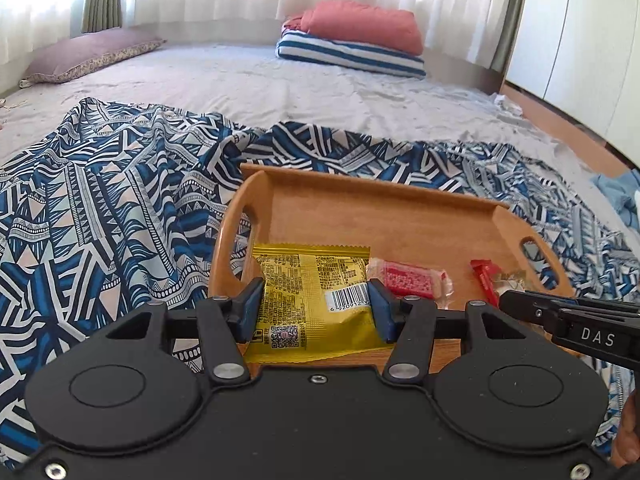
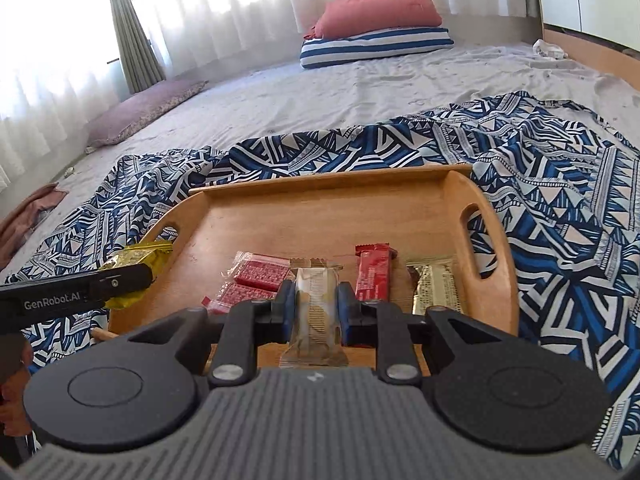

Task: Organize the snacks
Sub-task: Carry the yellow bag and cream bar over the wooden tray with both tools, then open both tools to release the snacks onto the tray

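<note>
Both grippers carry snacks over the tray [image 2: 496, 240].

The left gripper [image 1: 316, 306] pinches a yellow pack [image 1: 308, 296] above the tray's left end; the right gripper [image 2: 316, 306] is pressed onto a clear-wrapped bar [image 2: 316, 308] above the near edge. Red bars [image 2: 256, 280] and a gold bar [image 2: 434, 288] already lie there. Slick wrappers may slip, and the close grippers could bump together.

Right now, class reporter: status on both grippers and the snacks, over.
Left hand-held gripper shut on yellow packet. Right hand-held gripper shut on pale snack bar. Both over wooden tray. Nothing blocking.
</note>
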Motion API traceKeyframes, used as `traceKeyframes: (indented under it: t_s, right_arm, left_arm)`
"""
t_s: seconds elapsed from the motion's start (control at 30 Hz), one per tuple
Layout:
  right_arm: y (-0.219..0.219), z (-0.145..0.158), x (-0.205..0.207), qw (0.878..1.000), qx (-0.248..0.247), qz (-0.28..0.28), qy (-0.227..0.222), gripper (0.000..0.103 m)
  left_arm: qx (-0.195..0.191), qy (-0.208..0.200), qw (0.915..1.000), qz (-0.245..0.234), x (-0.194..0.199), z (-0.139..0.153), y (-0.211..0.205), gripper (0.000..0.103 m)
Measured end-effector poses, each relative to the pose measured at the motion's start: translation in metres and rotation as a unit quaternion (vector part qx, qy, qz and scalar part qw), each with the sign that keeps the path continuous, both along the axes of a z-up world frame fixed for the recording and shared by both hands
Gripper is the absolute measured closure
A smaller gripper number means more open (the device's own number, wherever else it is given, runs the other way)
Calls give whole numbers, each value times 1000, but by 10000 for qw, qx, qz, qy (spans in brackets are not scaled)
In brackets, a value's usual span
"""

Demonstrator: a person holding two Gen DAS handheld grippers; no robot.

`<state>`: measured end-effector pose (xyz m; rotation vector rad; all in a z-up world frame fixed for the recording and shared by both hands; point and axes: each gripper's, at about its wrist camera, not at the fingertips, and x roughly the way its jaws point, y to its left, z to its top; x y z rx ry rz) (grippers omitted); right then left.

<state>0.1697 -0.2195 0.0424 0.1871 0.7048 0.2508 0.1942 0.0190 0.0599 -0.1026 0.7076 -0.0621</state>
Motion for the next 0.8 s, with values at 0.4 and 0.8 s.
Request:
traceKeyframes:
  t_s: [0.4, 0.8]
  right_arm:
    - [18, -26, 10, 9991, -404, -56, 144, 75]
    - [22, -29, 11, 9984, -548, -35, 104, 65]
  left_arm:
    - [123, 267, 9996, -10, 12, -28, -4, 51]
    - [270, 329, 9990, -104, 14, -35, -13, 51]
